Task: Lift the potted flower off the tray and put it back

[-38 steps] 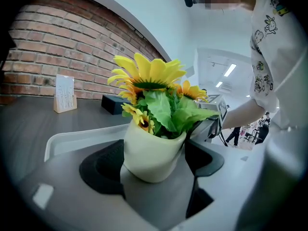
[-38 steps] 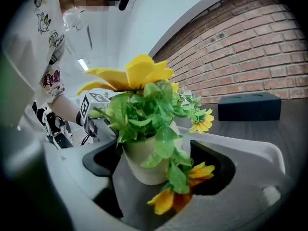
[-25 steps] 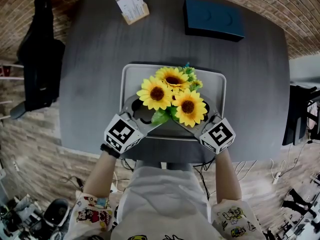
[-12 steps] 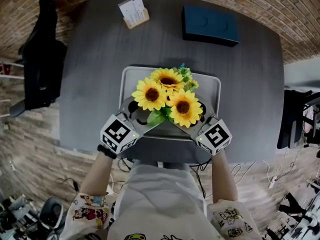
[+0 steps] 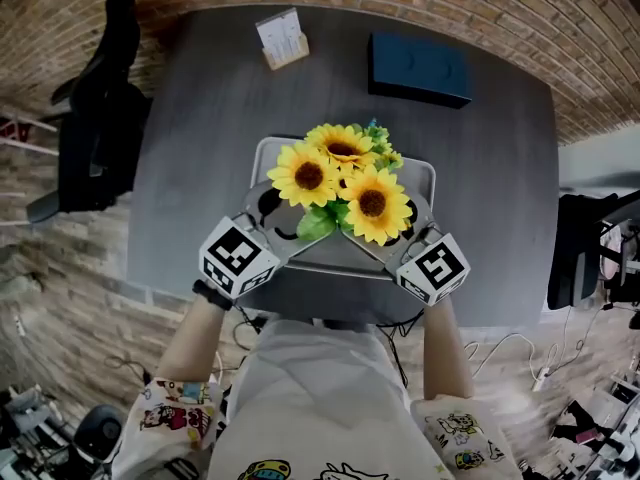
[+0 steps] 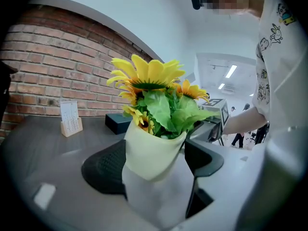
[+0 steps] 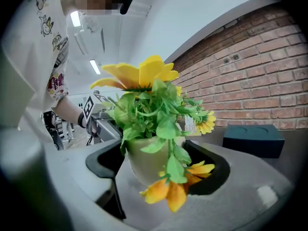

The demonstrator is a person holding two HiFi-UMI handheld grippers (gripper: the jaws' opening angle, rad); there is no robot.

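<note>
The potted flower (image 5: 345, 180), yellow sunflowers in a pale cream pot, hangs over the light grey tray (image 5: 262, 156) on the dark table. My left gripper (image 5: 283, 223) comes in from the lower left and my right gripper (image 5: 395, 236) from the lower right; the blooms hide their tips. In the left gripper view the pot (image 6: 150, 150) sits between the black jaws of the left gripper (image 6: 154, 162), which is shut on it. In the right gripper view the pot (image 7: 144, 163) fills the wide jaws of the right gripper (image 7: 156, 166), also shut on it. The pot's base is hidden.
A dark blue box (image 5: 418, 68) and a small card holder (image 5: 283, 38) stand at the table's far side. A black chair (image 5: 100, 118) is at the left of the grey table (image 5: 190, 168), dark furniture (image 5: 575, 258) at the right. A brick wall lies beyond.
Both grippers have risen together with the potted flower, which now looks higher above the tray. The grip on the pot looks unchanged.
</note>
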